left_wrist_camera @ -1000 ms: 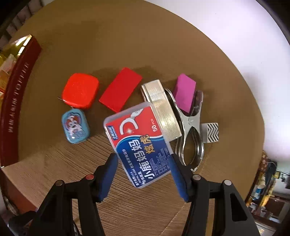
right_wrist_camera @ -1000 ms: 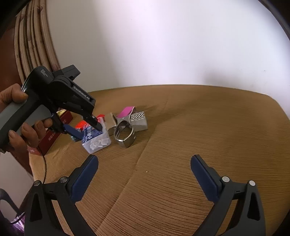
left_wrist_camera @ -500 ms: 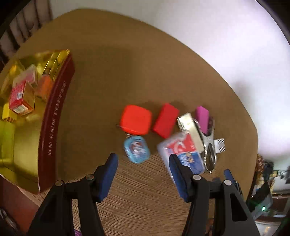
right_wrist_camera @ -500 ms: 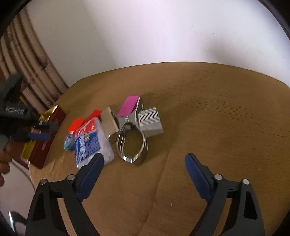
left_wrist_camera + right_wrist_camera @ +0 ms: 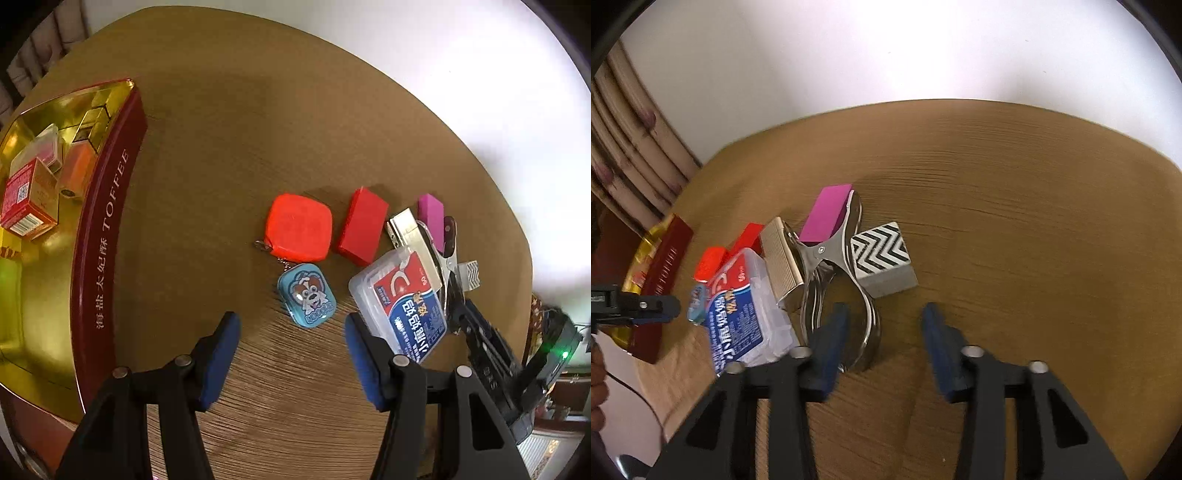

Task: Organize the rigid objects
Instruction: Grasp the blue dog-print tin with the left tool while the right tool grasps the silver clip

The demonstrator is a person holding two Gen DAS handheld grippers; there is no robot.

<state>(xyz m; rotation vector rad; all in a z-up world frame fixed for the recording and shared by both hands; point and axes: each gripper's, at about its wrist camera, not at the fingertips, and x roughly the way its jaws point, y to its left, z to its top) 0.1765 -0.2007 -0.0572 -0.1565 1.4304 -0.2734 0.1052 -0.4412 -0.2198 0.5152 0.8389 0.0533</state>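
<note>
A cluster lies on the round wooden table: an orange rounded case, a red block, a small blue dog tin, a clear floss box, a silver ridged box, a pink block, a big metal clip and a zigzag block. My left gripper is open and empty, just short of the blue tin. My right gripper is open and empty, its left finger over the clip's handle loop.
A dark red toffee tin with a gold inside stands at the left and holds several small boxes. It shows at the left in the right wrist view. A curtain hangs behind. The table edge runs close on the right.
My left gripper let go of the floss box, pulled back and swung left toward the blue tin. My right gripper moved in close to the metal clip and narrowed somewhat.
</note>
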